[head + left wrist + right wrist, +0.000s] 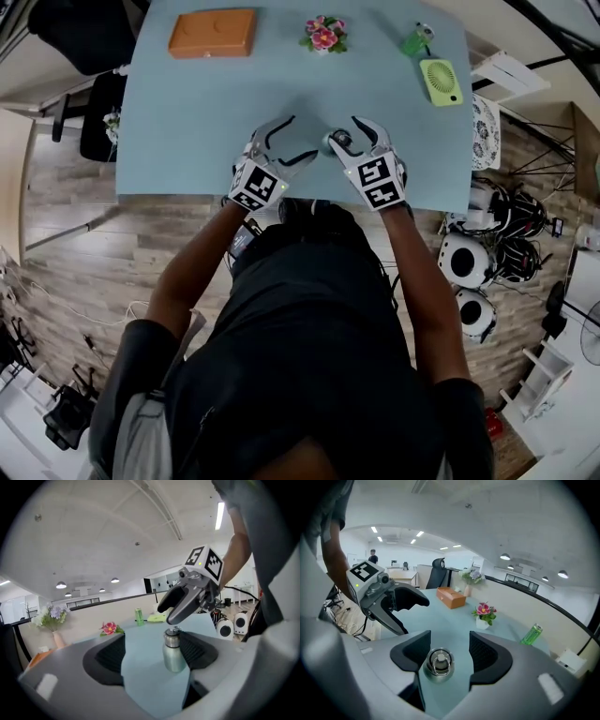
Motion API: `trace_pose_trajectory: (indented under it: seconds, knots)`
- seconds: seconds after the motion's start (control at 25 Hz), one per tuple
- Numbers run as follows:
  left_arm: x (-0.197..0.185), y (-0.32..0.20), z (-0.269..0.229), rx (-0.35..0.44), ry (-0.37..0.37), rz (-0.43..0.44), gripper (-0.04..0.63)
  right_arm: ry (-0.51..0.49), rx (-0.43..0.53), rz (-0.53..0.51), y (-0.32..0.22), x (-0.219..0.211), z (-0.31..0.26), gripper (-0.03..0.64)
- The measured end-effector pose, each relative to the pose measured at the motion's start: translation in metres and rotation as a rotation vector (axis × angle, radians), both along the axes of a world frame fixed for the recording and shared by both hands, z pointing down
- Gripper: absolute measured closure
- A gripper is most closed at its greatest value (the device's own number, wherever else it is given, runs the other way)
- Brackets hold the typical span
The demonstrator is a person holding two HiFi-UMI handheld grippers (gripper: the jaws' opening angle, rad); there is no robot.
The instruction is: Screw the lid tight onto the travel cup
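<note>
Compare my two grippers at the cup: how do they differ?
The left gripper faces the cup from the side, with the cup's body between its jaws. The right gripper points down from above, with the lid between its jaws. The left gripper sits low by the table; the right gripper hangs higher. Both are open, neither clamped.

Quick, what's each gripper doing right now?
Left gripper: open, fingers apart around the silver metal travel cup.
Right gripper: open, straddling that cup's ring-topped lid.
</note>
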State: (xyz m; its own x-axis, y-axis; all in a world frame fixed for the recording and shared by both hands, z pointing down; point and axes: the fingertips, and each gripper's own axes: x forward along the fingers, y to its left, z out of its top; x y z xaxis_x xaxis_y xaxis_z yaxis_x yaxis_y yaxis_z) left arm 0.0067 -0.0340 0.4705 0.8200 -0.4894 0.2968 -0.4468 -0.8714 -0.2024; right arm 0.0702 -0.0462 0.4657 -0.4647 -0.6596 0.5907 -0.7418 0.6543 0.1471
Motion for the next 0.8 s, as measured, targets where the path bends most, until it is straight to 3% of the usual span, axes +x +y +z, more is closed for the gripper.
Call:
trace_pose_trajectory:
  seconds: [0.16,0.44,0.8]
  knots:
    - [-0.017,-0.015,-0.043,0.062,0.039,-0.069,0.181,-0.121,0.071,0.044,-0.005,0.019,-0.061,0.360]
    - [-0.067,-0.025,-0.136,0.161,0.111,-0.256,0.184,-0.484,0.198,0.128,0.009,0.073,-0.177,0.360]
    - [-0.110,0.017,-0.230,0.218,0.161,-0.487,0.195,-0.585,0.380,0.035,0.051,0.147,-0.301,0.362]
